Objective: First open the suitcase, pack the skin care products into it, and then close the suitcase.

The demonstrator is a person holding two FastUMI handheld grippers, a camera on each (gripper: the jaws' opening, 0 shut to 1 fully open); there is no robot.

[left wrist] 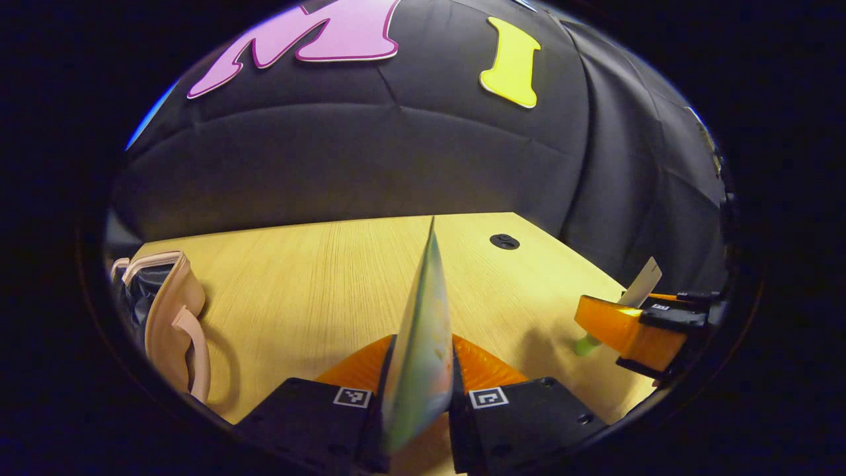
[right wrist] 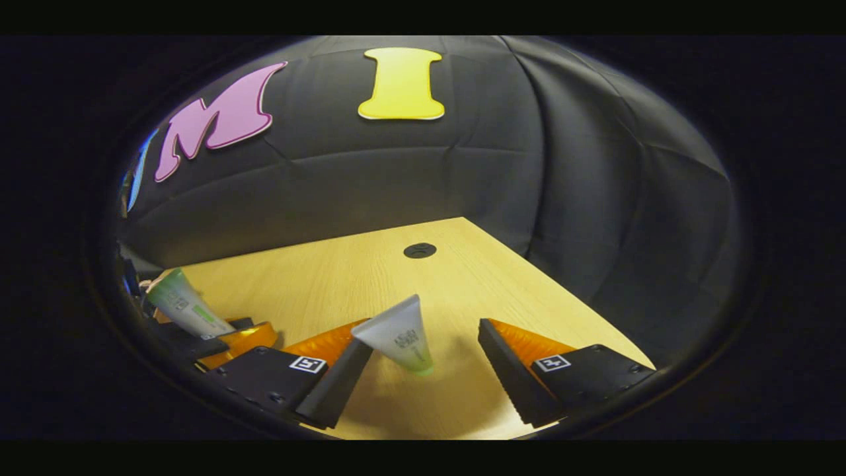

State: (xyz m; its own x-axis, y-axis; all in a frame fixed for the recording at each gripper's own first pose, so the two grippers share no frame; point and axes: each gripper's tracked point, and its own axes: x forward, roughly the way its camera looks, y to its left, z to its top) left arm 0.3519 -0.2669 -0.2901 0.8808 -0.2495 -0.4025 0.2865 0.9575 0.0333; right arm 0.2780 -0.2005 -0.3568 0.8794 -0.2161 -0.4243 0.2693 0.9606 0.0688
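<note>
Left claw (left wrist: 418,390) was clamped on a flat, glossy tube (left wrist: 423,330) above the wood-grain counter (left wrist: 317,277). Right claw (right wrist: 423,370) stood spread around a standing tapered white tube (right wrist: 400,334), untouched. A pale pink suitcase (left wrist: 168,317) sat left.

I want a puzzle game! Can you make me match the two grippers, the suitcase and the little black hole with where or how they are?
Things:
1. left gripper
2. right gripper
3. suitcase
4. black hole

Where or how:
A. near the far end of the table
B. open around an upright tube
C. shut on a flat tube
D. at the table's side, handle showing

Pairs: 1-C, 2-B, 3-D, 4-A.
</note>
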